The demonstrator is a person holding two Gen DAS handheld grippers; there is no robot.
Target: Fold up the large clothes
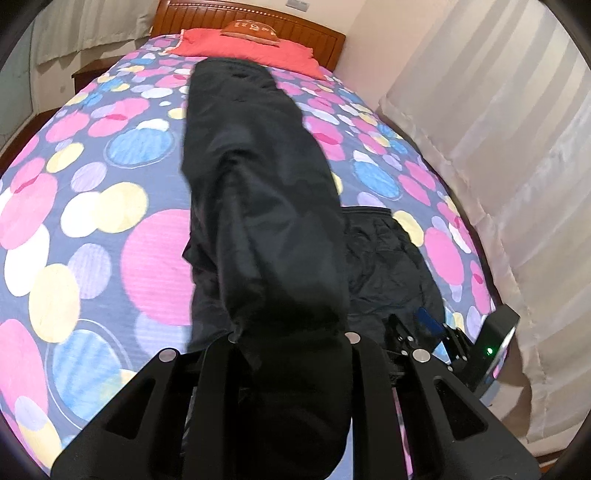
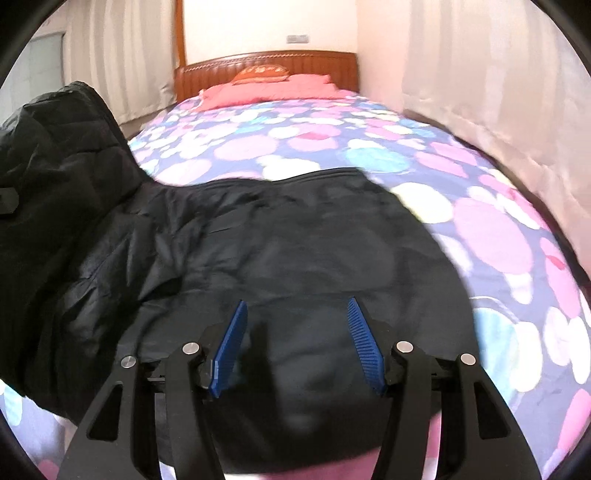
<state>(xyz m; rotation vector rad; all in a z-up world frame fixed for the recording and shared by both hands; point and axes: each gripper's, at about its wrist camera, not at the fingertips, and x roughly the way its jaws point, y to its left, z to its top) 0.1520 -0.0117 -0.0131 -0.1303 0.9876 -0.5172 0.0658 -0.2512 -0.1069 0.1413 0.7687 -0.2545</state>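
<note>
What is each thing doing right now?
Jacket: partly spread on the bed, one part lifted.
Left gripper: shut on the jacket.
Right gripper: open over the jacket.
Bedspread: lying flat.
Pillow: lying by the headboard.
Curtain: drawn.

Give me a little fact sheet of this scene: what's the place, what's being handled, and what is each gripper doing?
Place: bed with a dotted bedspread
Garment: black jacket, spread on the bed
Left gripper: shut on a black sleeve, lifted off the bed
Right gripper: open, blue pads apart over the jacket, holding nothing
Head of bed: red pillow, wooden headboard
Right side: pale curtain
</note>
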